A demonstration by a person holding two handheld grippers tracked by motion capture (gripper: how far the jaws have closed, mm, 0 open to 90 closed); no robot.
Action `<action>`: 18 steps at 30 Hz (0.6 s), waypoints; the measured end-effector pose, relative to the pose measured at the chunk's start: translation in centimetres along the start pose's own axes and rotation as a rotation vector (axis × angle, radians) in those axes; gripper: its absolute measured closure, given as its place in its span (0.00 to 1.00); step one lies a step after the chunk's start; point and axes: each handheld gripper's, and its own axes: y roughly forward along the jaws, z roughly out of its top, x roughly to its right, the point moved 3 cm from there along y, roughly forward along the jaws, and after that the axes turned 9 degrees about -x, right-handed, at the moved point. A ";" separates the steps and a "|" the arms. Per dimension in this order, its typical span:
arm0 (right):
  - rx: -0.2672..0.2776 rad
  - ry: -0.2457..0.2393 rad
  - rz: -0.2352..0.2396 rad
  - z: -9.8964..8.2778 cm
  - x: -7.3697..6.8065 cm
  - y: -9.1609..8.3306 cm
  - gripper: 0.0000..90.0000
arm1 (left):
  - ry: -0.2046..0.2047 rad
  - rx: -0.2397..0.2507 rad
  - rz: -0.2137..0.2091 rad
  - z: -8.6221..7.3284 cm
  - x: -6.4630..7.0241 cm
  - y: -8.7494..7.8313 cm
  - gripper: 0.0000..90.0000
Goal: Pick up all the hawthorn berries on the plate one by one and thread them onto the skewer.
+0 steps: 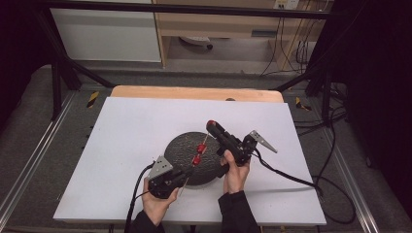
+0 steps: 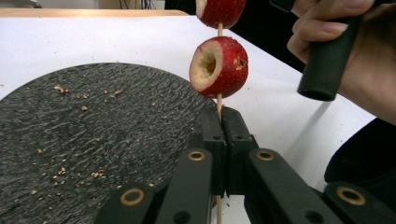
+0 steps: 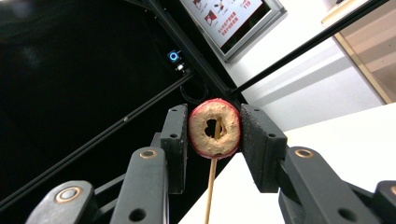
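A thin wooden skewer [image 1: 190, 170] slants over a round black slate plate [image 1: 177, 145]. My left gripper [image 1: 184, 178] is shut on the skewer's lower end [image 2: 218, 105], at the plate's near edge. Two cored red fruits [image 1: 197, 159] [image 1: 201, 147] are threaded on the skewer; the nearer one [image 2: 219, 67] shows its hollow core. My right gripper [image 1: 212, 125], above the plate's far right side, is shut on a third cored red fruit [image 3: 215, 128]. The skewer [image 3: 210, 186] runs up into that fruit's hole.
The plate rests on a white sheet [image 1: 121, 145] covering the table, with a wooden edge [image 1: 194, 92] at the back. Crumbs [image 2: 84, 100] are scattered on the slate. A cable [image 1: 291, 177] trails right from the right gripper. Black frame posts stand around the table.
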 end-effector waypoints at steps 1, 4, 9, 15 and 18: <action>-0.001 -0.008 0.000 0.0 -0.1 -0.1 0.71 | 0.001 -0.002 -0.001 0.0 0.0 0.1 0.99; 0.001 -0.022 -0.004 0.0 -0.2 -0.4 0.71 | 0.009 0.002 0.000 0.0 0.0 0.2 0.99; -0.026 -0.021 -0.026 -0.1 0.1 -0.7 0.71 | 0.013 -0.013 0.001 -0.2 0.0 0.7 0.99; -0.127 -0.053 -0.059 0.6 0.3 -1.0 0.54 | 0.018 -0.005 0.009 -0.3 -0.3 0.1 0.99; -0.180 -0.107 -0.084 0.7 0.3 -1.5 0.45 | 0.014 -0.020 0.019 -0.4 -0.7 -0.2 0.99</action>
